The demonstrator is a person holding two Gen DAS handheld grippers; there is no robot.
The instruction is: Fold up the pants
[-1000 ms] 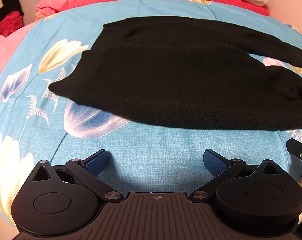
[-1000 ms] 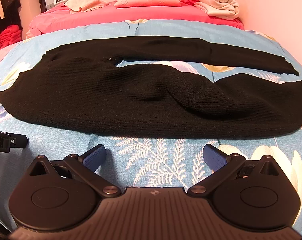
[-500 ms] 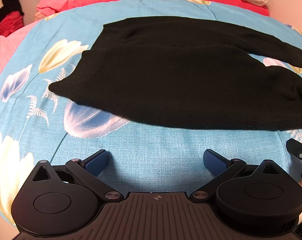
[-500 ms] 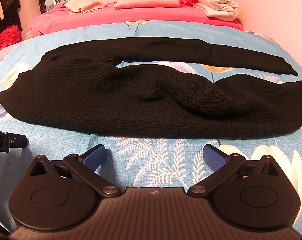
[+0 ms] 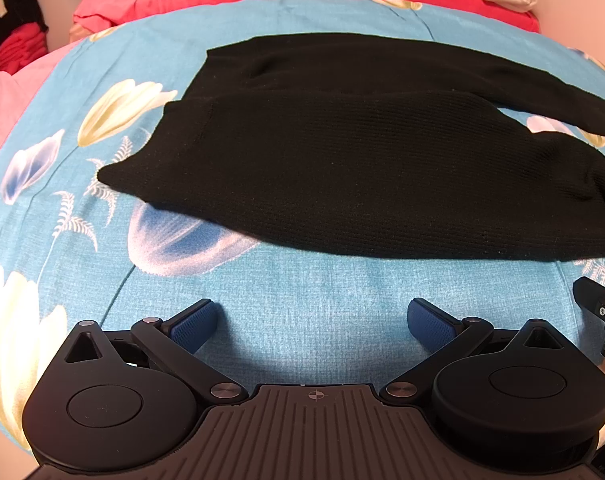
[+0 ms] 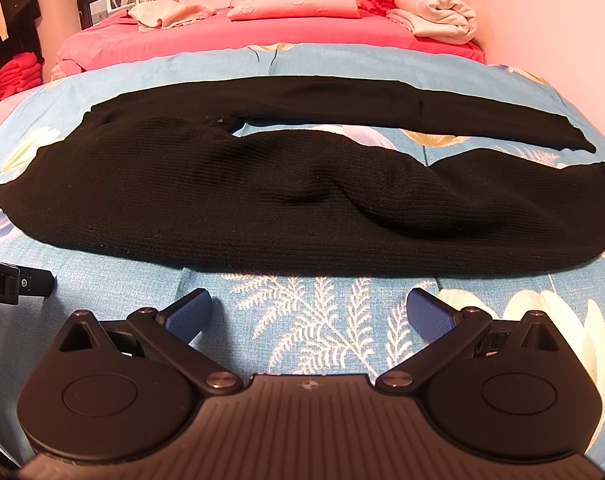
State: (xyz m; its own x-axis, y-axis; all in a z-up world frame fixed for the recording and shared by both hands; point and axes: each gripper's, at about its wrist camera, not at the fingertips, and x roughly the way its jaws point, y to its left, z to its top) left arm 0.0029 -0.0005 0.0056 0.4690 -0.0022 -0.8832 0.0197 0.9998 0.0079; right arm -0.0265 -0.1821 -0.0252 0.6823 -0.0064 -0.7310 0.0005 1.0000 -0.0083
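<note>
So the black pants [image 5: 362, 168] lie flat on the bed [image 5: 310, 292] at twelve o'clock from both claws, long axis running nine to three — waist at nine, cuffs at three. My left claw [image 5: 310, 316] sits nearer the waist, my right claw [image 6: 308, 312] nearer the legs; both gape wide, holding nothing.

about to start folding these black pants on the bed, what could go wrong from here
The near leg of the black pants has a raised ridge; folding over it could lock in a crease. The far leg lies apart, so legs may stack misaligned. Both the left gripper and right gripper hover open over the soft floral bedspread and might pinch it too.
</note>
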